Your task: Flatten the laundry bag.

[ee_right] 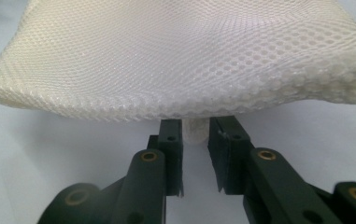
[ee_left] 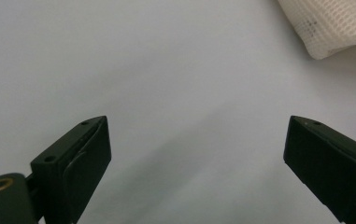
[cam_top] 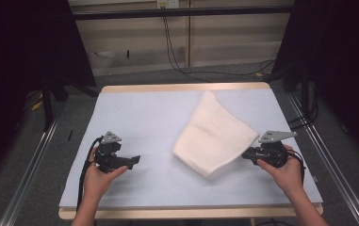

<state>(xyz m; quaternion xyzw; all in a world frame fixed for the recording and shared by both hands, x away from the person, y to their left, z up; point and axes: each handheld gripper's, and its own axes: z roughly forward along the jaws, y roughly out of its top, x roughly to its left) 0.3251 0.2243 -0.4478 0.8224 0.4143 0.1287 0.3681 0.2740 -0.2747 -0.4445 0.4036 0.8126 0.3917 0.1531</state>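
Note:
A white mesh cloth (cam_top: pixel 215 136) lies folded on the pale blue table top (cam_top: pixel 139 113), right of centre. My right gripper (cam_top: pixel 244 154) sits at the cloth's right edge, held in a hand. In the right gripper view its jaws (ee_right: pixel 195 128) are nearly together with a small fold of the cloth (ee_right: pixel 180 60) pinched between the pads, and that edge hangs a little off the table. My left gripper (cam_top: pixel 134 161) rests at the front left, apart from the cloth. Its jaws (ee_left: pixel 196 135) stand wide over bare table, with a corner of the cloth (ee_left: pixel 334 23) far off at the top right.
The table has a wooden rim (cam_top: pixel 186 87) at the back and front. Metal rails (cam_top: pixel 31 160) run along both sides on the floor. Black cables (cam_top: pixel 177 61) trail over the floor behind the table, and dark stands (cam_top: pixel 50 99) flank it.

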